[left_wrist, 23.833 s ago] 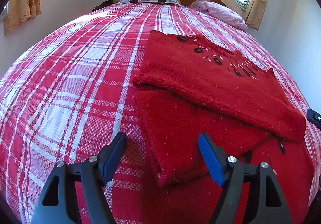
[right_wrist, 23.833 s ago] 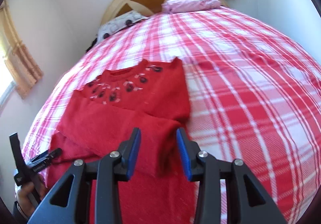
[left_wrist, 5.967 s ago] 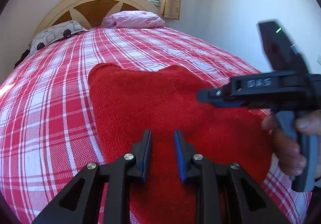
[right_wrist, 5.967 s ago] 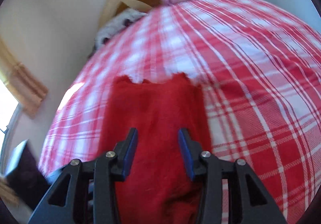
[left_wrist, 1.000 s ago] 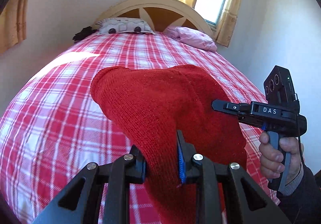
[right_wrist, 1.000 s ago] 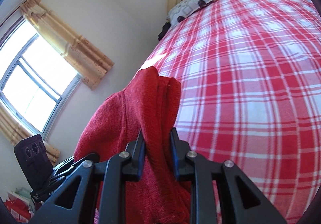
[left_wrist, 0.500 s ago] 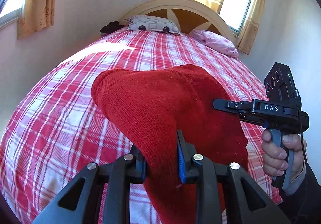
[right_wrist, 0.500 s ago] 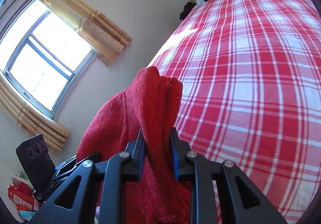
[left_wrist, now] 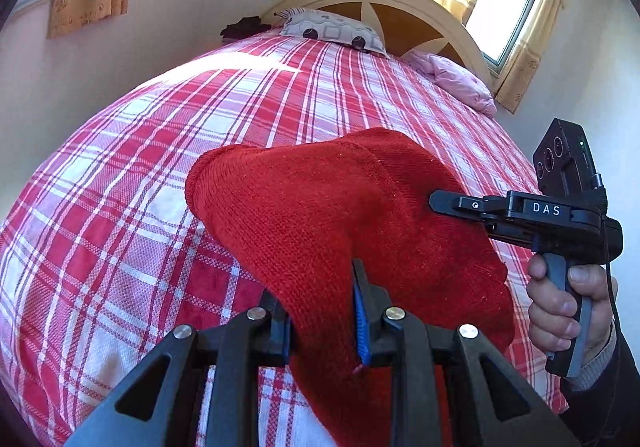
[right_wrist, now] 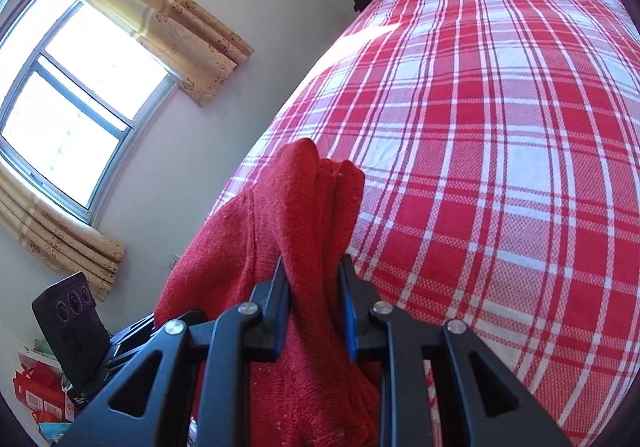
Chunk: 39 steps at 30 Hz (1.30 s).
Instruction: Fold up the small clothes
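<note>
The folded red knit sweater [left_wrist: 320, 215] hangs in the air above the bed, held at two places. My left gripper [left_wrist: 320, 311] is shut on its near edge, the fabric bunched between the blue pads. In the left wrist view my right gripper [left_wrist: 436, 203] bites into the sweater's right side, with a hand [left_wrist: 560, 307] on its grip. The right wrist view shows the right gripper [right_wrist: 314, 287] shut on thick bunched folds of the sweater [right_wrist: 304, 215], which drape down on both sides. The other gripper's body [right_wrist: 76, 323] shows at the lower left, its jaws hidden by cloth.
The bed [left_wrist: 140, 167] has a red and white plaid cover. A patterned pillow [left_wrist: 332, 31] and a pink pillow [left_wrist: 460, 83] lie by the arched headboard [left_wrist: 400, 3]. Curtained windows [right_wrist: 68, 87] line the walls. Red bags [right_wrist: 36, 395] stand on the floor to the left.
Both grippers have carried the sweater sideways toward the bed's left side and slightly down; the views have swung so the left wall and window show more. Both grips are unchanged.
</note>
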{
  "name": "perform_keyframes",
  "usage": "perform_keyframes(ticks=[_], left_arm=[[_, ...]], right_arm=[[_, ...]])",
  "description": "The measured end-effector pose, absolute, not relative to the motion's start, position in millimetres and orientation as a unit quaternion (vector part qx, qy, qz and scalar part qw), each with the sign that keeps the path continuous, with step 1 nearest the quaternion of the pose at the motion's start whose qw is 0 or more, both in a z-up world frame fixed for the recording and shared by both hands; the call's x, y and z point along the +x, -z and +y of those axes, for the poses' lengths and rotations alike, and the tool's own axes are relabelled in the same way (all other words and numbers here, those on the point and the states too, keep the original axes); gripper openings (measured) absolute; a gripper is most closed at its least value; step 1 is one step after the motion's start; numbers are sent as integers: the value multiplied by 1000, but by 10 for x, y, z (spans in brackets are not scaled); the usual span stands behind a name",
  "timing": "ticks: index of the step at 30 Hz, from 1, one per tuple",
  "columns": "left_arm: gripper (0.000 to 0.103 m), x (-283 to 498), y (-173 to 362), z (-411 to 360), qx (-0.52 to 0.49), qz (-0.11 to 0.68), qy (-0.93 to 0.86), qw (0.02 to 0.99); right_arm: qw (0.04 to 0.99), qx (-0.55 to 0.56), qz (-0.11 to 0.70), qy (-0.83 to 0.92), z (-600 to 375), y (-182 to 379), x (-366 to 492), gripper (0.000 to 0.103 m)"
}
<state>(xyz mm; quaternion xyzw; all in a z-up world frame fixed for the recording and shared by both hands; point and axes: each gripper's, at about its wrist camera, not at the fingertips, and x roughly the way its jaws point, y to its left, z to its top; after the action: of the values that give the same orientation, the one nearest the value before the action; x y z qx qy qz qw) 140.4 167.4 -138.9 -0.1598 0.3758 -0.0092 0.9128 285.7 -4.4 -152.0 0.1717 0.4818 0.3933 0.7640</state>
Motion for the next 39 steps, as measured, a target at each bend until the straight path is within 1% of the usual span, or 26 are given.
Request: perform_keyframes(ticks=[8,11,15,19,23,28,31,32,34,35,36,37,38,39], left_arm=[[25,1529,1639,1731,-155,394,4,906],[28,1537,1707,1730,-152,399,-3,904],[30,1492,1788,1724,-152,400,-10,904],[32,1494,1879,1690,-142,396,-21,907],[37,1464,1901,1753,-173,392,-18,904],[37,1406,1857,1714,-174,389,-21,904],[43,1386,1848,1690,-172,392,-25,903],[46,1378,1855,1684,-172,393,-25,903],[56,1369,1877,1685,-173,395,-31,902],[64,1372,1900,1699,-175,396,-38,900],[67,1369,1915,1722,-180,396,-43,899],[68,1356,1921,1755,-192,397,-45,897],[68,1329,1910,1776,-204,397,-44,894],[68,1296,1886,1795,-211,396,-44,893]], right_arm=[[760,164,513,-364,81,1870,3025,25],[757,161,523,-356,104,1981,3053,25],[755,156,530,-353,101,2074,3032,26],[760,144,532,-344,114,2131,3011,27],[764,141,529,-341,103,2122,2983,28],[769,129,527,-338,104,2104,2944,32],[775,117,524,-332,113,2082,2893,33],[777,113,524,-330,116,2076,2889,34],[780,106,525,-323,127,2075,2877,37],[782,102,525,-320,131,2079,2869,39],[784,98,525,-316,136,2084,2873,42],[787,96,524,-312,129,2085,2875,44],[787,102,524,-310,105,2072,2874,48],[789,108,520,-310,70,2046,2860,49]])
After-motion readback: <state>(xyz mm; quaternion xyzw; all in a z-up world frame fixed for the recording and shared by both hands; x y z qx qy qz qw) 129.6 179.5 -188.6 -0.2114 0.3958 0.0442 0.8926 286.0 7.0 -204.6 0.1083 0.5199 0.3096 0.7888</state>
